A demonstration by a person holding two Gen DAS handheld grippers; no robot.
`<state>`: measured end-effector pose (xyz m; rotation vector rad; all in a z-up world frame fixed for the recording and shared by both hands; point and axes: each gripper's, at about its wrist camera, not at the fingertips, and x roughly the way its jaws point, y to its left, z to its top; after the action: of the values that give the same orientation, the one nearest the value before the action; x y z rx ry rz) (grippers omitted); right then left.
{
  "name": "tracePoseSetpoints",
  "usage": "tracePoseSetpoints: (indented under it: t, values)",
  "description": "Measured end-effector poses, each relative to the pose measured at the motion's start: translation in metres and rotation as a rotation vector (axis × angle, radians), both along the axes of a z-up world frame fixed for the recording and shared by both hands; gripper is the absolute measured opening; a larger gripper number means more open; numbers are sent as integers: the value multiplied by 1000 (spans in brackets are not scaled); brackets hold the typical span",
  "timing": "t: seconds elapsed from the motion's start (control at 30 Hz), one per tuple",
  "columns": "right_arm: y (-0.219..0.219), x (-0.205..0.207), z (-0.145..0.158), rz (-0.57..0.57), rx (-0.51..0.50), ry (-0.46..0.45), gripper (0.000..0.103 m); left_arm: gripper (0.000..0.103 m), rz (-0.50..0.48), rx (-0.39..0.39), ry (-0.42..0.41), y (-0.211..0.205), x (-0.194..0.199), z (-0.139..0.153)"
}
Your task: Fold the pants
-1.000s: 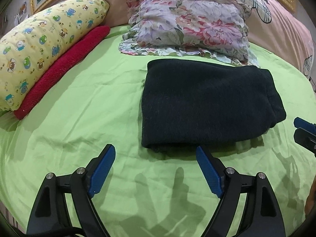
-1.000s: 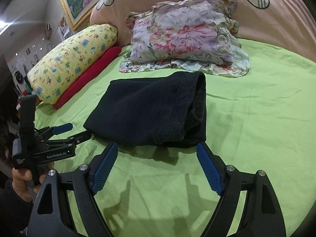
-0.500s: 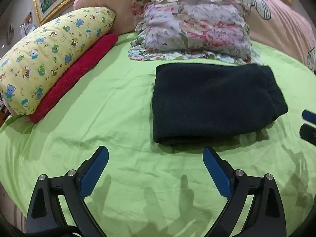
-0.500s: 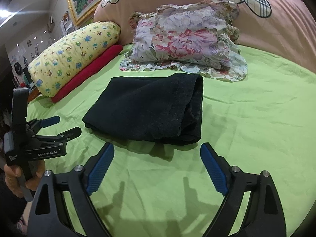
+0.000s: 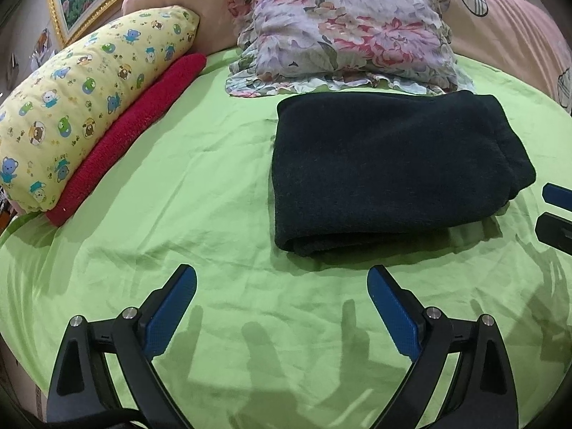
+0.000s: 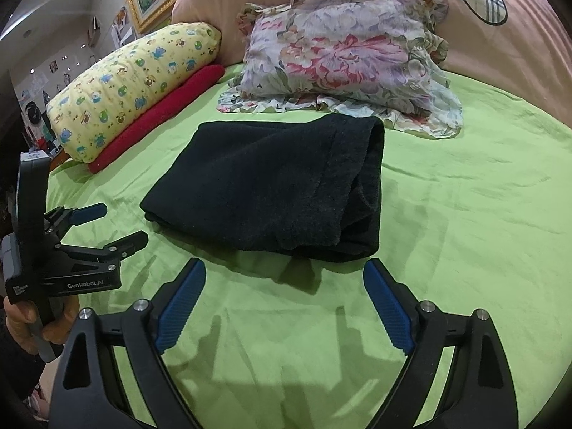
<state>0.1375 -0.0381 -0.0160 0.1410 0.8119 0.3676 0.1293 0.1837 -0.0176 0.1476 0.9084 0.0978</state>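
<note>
The black pants [image 5: 386, 168] lie folded into a thick rectangle on the green bed sheet [image 5: 200, 186], just in front of the floral pillow. They also show in the right wrist view [image 6: 271, 186]. My left gripper [image 5: 282, 286] is open and empty, above the sheet short of the pants' near edge. It shows at the left of the right wrist view [image 6: 118, 225]. My right gripper [image 6: 286, 279] is open and empty, just short of the pants' near edge. Its fingertips [image 5: 554, 196] show at the right edge of the left wrist view.
A floral pillow [image 5: 343, 35] lies behind the pants. A yellow cartoon-print pillow [image 5: 82, 93] and a red rolled towel [image 5: 132, 132] lie at the left. A pink headboard cushion [image 6: 493, 28] runs along the back.
Both grippers have drawn back from the pants and risen a little, staying open. The folded pants have not moved.
</note>
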Motion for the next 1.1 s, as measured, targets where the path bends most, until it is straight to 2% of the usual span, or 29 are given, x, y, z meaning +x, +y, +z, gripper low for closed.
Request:
tracePoseSetpoints:
  t: [0.67, 1.1]
  values:
    - [13, 10, -11, 5, 9, 1, 90, 97, -33, -23, -24, -4, 12, -10]
    - [16, 15, -14, -2, 5, 2, 90, 97, -39, -25, -7, -6, 22, -13]
